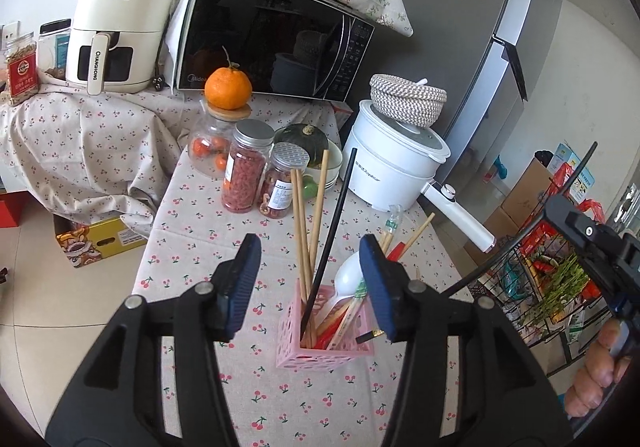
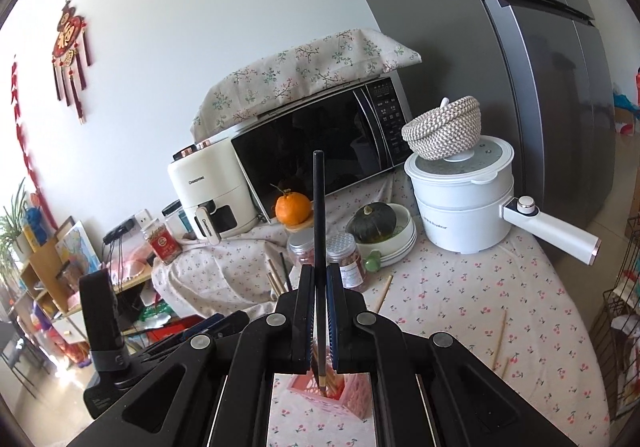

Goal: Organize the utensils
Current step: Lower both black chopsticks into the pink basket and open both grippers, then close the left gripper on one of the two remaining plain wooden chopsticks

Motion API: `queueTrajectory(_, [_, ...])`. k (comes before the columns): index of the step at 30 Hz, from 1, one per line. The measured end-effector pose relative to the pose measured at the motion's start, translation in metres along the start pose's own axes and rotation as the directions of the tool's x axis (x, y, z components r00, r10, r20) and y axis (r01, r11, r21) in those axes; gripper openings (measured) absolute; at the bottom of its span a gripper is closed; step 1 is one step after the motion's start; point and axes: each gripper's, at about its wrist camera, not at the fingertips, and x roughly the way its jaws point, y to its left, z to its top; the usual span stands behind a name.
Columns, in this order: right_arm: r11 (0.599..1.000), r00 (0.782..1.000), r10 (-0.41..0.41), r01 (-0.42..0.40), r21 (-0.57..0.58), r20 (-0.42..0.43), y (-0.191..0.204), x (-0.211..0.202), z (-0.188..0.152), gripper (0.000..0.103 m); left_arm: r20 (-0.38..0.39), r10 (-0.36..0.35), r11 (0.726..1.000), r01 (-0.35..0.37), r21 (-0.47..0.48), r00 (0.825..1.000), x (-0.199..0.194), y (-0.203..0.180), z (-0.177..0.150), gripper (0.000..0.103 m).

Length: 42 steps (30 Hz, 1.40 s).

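**Chopsticks gathered in a pink holder**

On the cherry-print tabletop (image 1: 192, 223) a pink perforated holder (image 1: 320, 351) stands near the front edge, holding three wooden chopsticks (image 1: 316, 207), one black chopstick (image 1: 334, 231), a white spoon (image 1: 348, 275) and some red-handled pieces too crowded to count. The left hand-held gripper (image 1: 310, 279) hangs released just above it, pads apart with nothing pressed between them. The right hand-held gripper (image 2: 320, 311) is clenched on a second black chopstick (image 2: 319, 207), upright, its lower tip over the holder. Two more wooden chopsticks (image 2: 500, 339) lie loose toward the tabletop's right edge.

Along the far edge stand one cream air fryer (image 1: 120, 27) marked "CHANGHONG", one black microwave (image 1: 272, 43) marked "Midea" under a floral cloth, and one white pot (image 1: 396, 159) reading "Royalstar" with a woven basket (image 1: 406, 99) on its lid. Three jars (image 1: 244, 167) sit mid-tabletop, an orange (image 1: 228, 87) atop one, and a dark squash in a bowl beside them. A grey fridge (image 1: 460, 27) rises at the right.
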Motion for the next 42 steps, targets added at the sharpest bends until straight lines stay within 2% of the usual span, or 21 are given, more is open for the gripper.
queueTrajectory(2, [1.000, 1.000, -0.003, 0.003, 0.000, -0.010, 0.002, 0.012, -0.004, 0.006, -0.017, 0.011, 1.000, -0.011, -0.014, 1.000, -0.001, 0.006, -0.001, 0.062])
queueTrajectory(10, [0.999, 0.992, -0.015, 0.019, 0.027, -0.122, -0.004, 0.064, -0.027, 0.006, -0.090, 0.050, 0.999, -0.051, -0.008, 0.995, 0.002, 0.024, -0.011, 0.074])
queueTrajectory(13, [0.997, 0.984, -0.054, 0.062, 0.042, -0.172, -0.009, 0.077, -0.034, 0.011, -0.119, 0.054, 0.999, -0.053, 0.006, 0.991, 0.004, 0.025, -0.015, 0.077])
queueTrajectory(14, [0.996, 0.982, -0.063, 0.073, 0.047, -0.179, -0.011, 0.078, -0.035, 0.021, -0.126, 0.056, 0.998, -0.055, 0.012, 0.991, 0.005, 0.025, -0.016, 0.078])
queueTrajectory(15, [0.995, 0.982, -0.074, 0.083, 0.047, -0.177, -0.012, 0.077, -0.034, 0.037, -0.130, 0.058, 0.998, -0.057, 0.017, 0.990, 0.005, 0.024, -0.017, 0.078])
queueTrajectory(17, [0.995, 0.985, -0.090, 0.096, 0.039, -0.147, -0.013, 0.067, -0.033, 0.062, -0.136, 0.061, 0.998, -0.059, 0.024, 0.989, 0.005, 0.023, -0.018, 0.079])
queueTrajectory(18, [0.995, 0.987, -0.094, 0.099, 0.031, -0.130, -0.013, 0.062, -0.031, 0.068, -0.137, 0.060, 0.998, -0.057, 0.025, 0.989, 0.004, 0.023, -0.019, 0.079])
queueTrajectory(22, [0.989, 0.986, -0.150, 0.148, -0.029, -0.071, -0.013, 0.036, -0.027, 0.078, -0.133, 0.053, 0.998, -0.050, 0.029, 0.990, 0.001, 0.018, -0.020, 0.081])
queueTrajectory(27, [0.964, 0.971, -0.237, 0.240, -0.116, 0.040, -0.017, -0.003, -0.035, 0.079, -0.114, 0.039, 0.998, -0.033, 0.053, 0.993, -0.004, 0.005, -0.025, 0.082])
queueTrajectory(28, [0.959, 0.968, -0.246, 0.251, -0.132, 0.052, -0.018, -0.010, -0.038, 0.078, -0.111, 0.032, 0.998, -0.025, 0.061, 0.993, -0.005, 0.002, -0.027, 0.082])
queueTrajectory(29, [0.956, 0.967, -0.247, 0.254, -0.148, 0.070, -0.020, -0.017, -0.042, 0.072, -0.107, 0.026, 0.997, -0.019, 0.070, 0.994, -0.006, -0.002, -0.028, 0.082])
queueTrajectory(30, [0.951, 0.964, -0.251, 0.262, -0.164, 0.085, -0.021, -0.023, -0.046, 0.059, -0.103, 0.021, 0.997, -0.013, 0.080, 0.994, -0.007, -0.006, -0.031, 0.082])
queueTrajectory(31, [0.945, 0.961, -0.261, 0.273, -0.182, 0.086, -0.022, -0.028, -0.050, 0.052, -0.101, 0.015, 0.996, -0.006, 0.089, 0.995, -0.008, -0.010, -0.032, 0.082])
queueTrajectory(33, [0.936, 0.959, -0.269, 0.282, -0.210, 0.088, -0.025, -0.035, -0.056, 0.023, -0.100, 0.003, 0.994, 0.008, 0.107, 0.995, -0.008, -0.017, -0.037, 0.082])
queueTrajectory(35, [0.921, 0.953, -0.286, 0.302, -0.245, 0.101, -0.027, -0.040, -0.063, 0.008, -0.099, -0.007, 0.992, 0.019, 0.123, 0.995, -0.008, -0.024, -0.042, 0.082])
queueTrajectory(42, [0.852, 0.931, -0.304, 0.360, -0.381, 0.201, -0.021, -0.061, -0.079, 0.002, -0.099, -0.027, 0.984, 0.044, 0.175, 0.995, -0.005, -0.044, -0.058, 0.082])
